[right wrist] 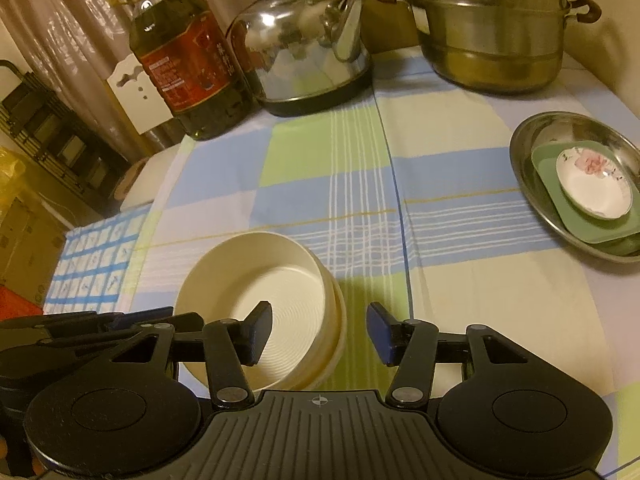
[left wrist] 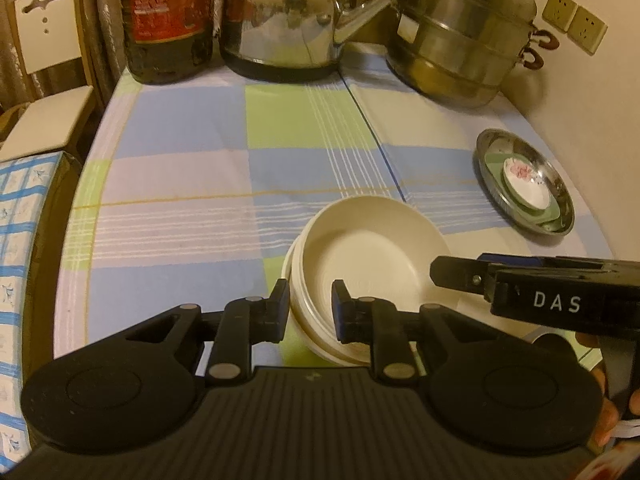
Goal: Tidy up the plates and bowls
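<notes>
Two cream bowls (left wrist: 372,248) sit nested on the checked tablecloth; they also show in the right wrist view (right wrist: 276,280). My left gripper (left wrist: 310,300) has its jaws on either side of the bowls' near-left rim, close on it. My right gripper (right wrist: 320,330) is open, its jaws straddling the bowls' right rim without touching; it shows in the left wrist view (left wrist: 460,278) over the bowls' right side. A steel dish (right wrist: 532,148) at the right holds a green square plate (right wrist: 592,236) and a small flowered white dish (right wrist: 596,188).
An oil bottle (right wrist: 188,64), a steel kettle (right wrist: 304,44) and a stacked steamer pot (right wrist: 492,28) stand along the table's far edge. A white chair (left wrist: 48,60) stands off the left. A blue patterned box (left wrist: 20,240) lies at the near left.
</notes>
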### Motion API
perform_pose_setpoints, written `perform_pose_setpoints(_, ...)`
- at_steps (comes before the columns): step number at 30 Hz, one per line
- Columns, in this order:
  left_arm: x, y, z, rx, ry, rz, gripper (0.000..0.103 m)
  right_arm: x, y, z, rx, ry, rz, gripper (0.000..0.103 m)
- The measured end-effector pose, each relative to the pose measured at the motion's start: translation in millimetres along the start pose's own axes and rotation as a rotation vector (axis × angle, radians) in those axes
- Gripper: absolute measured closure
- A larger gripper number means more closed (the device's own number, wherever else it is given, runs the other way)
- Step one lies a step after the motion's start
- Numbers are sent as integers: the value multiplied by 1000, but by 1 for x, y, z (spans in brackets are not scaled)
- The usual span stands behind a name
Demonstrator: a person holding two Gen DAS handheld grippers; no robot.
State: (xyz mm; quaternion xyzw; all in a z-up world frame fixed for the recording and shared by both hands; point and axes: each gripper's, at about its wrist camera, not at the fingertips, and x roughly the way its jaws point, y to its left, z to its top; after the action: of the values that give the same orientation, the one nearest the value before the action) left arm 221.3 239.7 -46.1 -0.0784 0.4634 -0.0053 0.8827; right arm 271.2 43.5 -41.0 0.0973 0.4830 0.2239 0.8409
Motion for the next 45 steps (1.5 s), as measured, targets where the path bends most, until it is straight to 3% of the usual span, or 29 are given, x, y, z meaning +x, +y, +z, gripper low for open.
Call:
perform_pose_setpoints(10,-46,-16,-15,8,-40,22,78,-37,-1,-6,-15,-34,45,50)
perform_pose_setpoints(25,-96,-49,-74,-33,-26,49,76,-104,-17,-53,-56,-29,126,49)
perform_pose_setpoints(45,-119,-117,-135,-52,4,60,75,-161,-66,-109,-102,37,131,49)
